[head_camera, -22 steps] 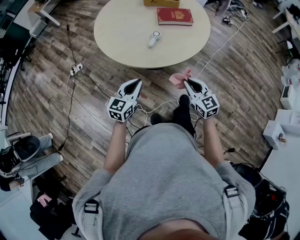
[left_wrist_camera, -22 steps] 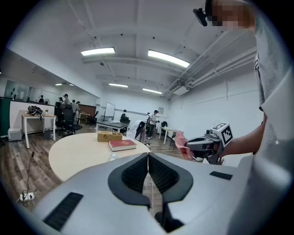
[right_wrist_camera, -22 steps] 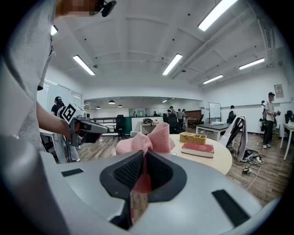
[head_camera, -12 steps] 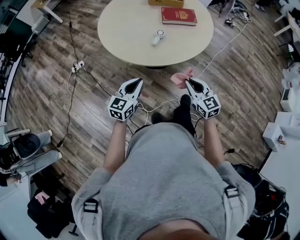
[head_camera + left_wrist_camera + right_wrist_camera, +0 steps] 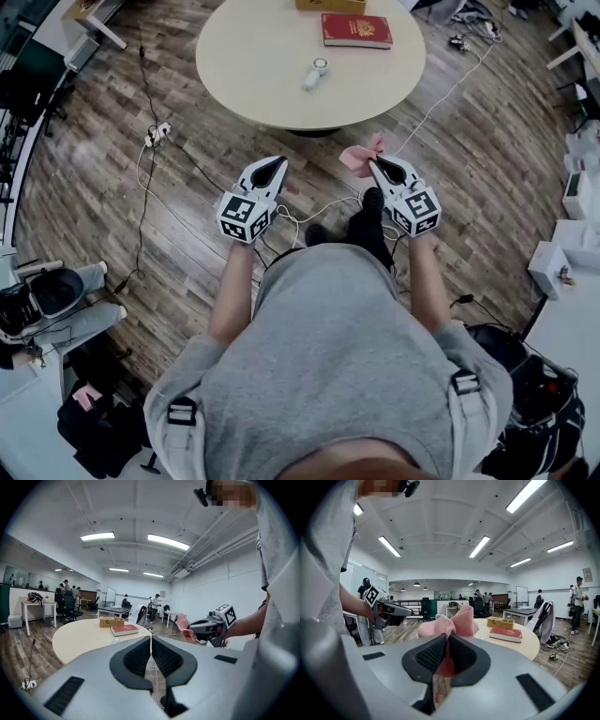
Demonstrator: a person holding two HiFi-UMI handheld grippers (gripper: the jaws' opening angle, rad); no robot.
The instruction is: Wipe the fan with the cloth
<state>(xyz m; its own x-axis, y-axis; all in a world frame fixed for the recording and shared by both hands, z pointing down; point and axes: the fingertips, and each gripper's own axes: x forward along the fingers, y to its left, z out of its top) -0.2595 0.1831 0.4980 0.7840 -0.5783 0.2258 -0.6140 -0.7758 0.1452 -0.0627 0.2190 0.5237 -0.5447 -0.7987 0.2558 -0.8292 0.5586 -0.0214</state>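
The cloth (image 5: 354,157) is showing pink. The left gripper (image 5: 277,161) and right gripper (image 5: 373,163) are showing pale grey shells with black ribbed pads, and their cubes (image 5: 244,217) are carrying black-and-white square markers. The table (image 5: 253,94) is looking cream. The book (image 5: 356,31) is showing dark red, the fan (image 5: 313,73) is looking white, perhaps with a grey face, and the box (image 5: 328,5) is showing yellow-brown. The floor (image 5: 94,169) is running in brown wood planks. The person is wearing a grey shirt (image 5: 328,356).
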